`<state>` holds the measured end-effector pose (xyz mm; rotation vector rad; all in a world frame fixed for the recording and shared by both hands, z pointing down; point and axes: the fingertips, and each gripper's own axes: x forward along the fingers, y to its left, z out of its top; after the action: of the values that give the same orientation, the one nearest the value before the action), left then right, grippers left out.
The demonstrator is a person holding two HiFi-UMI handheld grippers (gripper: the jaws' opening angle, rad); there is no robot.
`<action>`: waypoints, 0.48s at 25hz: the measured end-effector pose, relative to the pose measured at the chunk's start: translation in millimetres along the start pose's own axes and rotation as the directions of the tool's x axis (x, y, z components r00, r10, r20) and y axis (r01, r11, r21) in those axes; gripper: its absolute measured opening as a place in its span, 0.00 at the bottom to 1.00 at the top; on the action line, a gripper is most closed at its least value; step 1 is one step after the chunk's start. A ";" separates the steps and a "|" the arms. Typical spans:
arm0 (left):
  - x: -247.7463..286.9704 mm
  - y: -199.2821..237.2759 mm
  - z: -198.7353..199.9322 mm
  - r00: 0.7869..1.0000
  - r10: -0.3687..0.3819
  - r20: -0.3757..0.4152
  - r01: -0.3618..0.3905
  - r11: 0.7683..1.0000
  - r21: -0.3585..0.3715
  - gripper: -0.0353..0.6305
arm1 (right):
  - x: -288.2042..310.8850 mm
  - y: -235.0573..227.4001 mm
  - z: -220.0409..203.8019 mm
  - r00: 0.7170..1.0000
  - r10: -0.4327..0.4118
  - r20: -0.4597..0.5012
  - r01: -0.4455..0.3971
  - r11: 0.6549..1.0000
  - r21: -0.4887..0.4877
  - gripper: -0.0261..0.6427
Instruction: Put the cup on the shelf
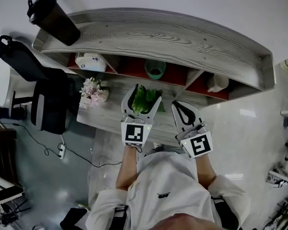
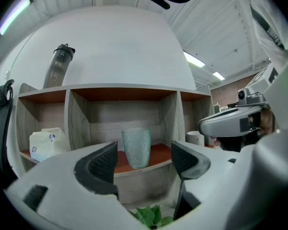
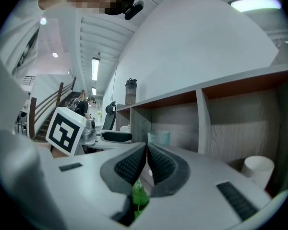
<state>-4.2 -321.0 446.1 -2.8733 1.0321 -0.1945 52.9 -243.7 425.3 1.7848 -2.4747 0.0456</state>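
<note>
A pale green textured cup [image 2: 136, 148] stands upright in the middle compartment of the wooden shelf [image 2: 120, 89]. The head view shows the same cup [image 1: 155, 69] under the shelf's grey top board [image 1: 149, 35]. My left gripper [image 2: 142, 163] is open, a short way back from the cup, with nothing between its jaws. It hangs over the green plant [image 1: 145, 98] in the head view, where the left gripper [image 1: 142, 96] points at the middle compartment. My right gripper [image 3: 146, 165] is shut and empty, to the right [image 1: 183, 110], facing the shelf.
A white cup [image 3: 257, 169] sits in the right compartment. A white packet [image 2: 44, 143] lies in the left one. A dark shaker bottle [image 1: 52, 17] stands on top of the shelf. Pink flowers [image 1: 92, 92] rest on the desk, and a black office chair [image 1: 38, 87] is at the left.
</note>
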 end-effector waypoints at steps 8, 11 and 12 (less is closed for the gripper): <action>-38.2 -4.8 8.9 0.998 0.060 0.023 -0.060 0.998 -0.001 0.36 | -11.1 12.9 15.1 0.999 0.025 0.039 -0.024 0.999 -0.020 0.08; -53.5 -5.0 8.4 0.997 0.075 0.026 -0.075 0.997 -0.001 0.24 | -13.6 18.5 20.1 0.998 0.039 0.052 -0.037 0.999 -0.031 0.08; -58.7 -5.1 8.1 0.996 0.081 0.027 -0.081 0.997 -0.009 0.21 | -14.6 20.1 21.1 0.998 0.044 0.054 -0.042 0.998 -0.036 0.08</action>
<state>-44.8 -279.4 433.3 -2.8258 1.1438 -0.1458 37.2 -225.1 403.6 1.7422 -2.5348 -0.0437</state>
